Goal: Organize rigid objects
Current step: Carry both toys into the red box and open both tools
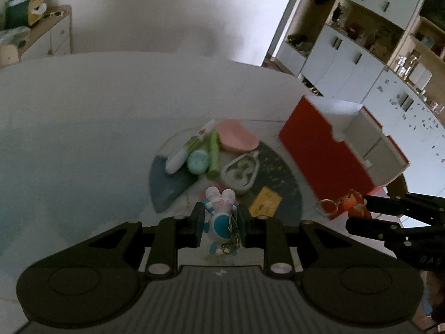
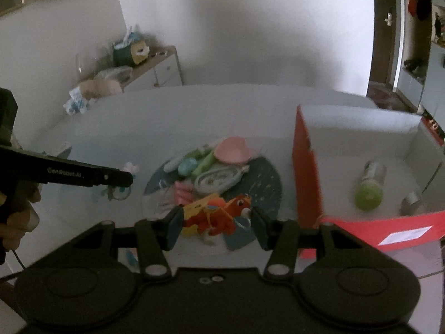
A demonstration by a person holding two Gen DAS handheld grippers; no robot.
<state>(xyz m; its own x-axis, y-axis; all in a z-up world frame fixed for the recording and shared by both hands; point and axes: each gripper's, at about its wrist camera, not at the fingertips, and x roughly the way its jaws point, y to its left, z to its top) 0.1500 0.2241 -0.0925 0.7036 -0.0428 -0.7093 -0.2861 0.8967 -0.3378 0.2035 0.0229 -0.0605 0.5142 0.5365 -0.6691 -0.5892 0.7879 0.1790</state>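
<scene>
My left gripper (image 1: 219,222) is shut on a blue-and-white robot keychain (image 1: 221,217), held above the round dark mat (image 1: 286,183). My right gripper (image 2: 217,224) is shut on an orange toy keychain (image 2: 222,213); it also shows in the left wrist view (image 1: 354,203) beside the red box. On the mat lie a pink case (image 1: 236,138), a white tube (image 1: 180,157), a teal round thing (image 1: 198,161), a green stick (image 1: 213,153), a white oval case (image 1: 241,171) and a yellow card (image 1: 264,201). The red box (image 2: 307,167) stands open to the right.
Inside the red box lie a green-capped bottle (image 2: 370,186) and a small grey item (image 2: 411,199). The box's red flap (image 2: 389,232) hangs toward me. A pale surface (image 2: 180,117) surrounds the mat. A sideboard with clutter (image 2: 139,66) stands at the back left.
</scene>
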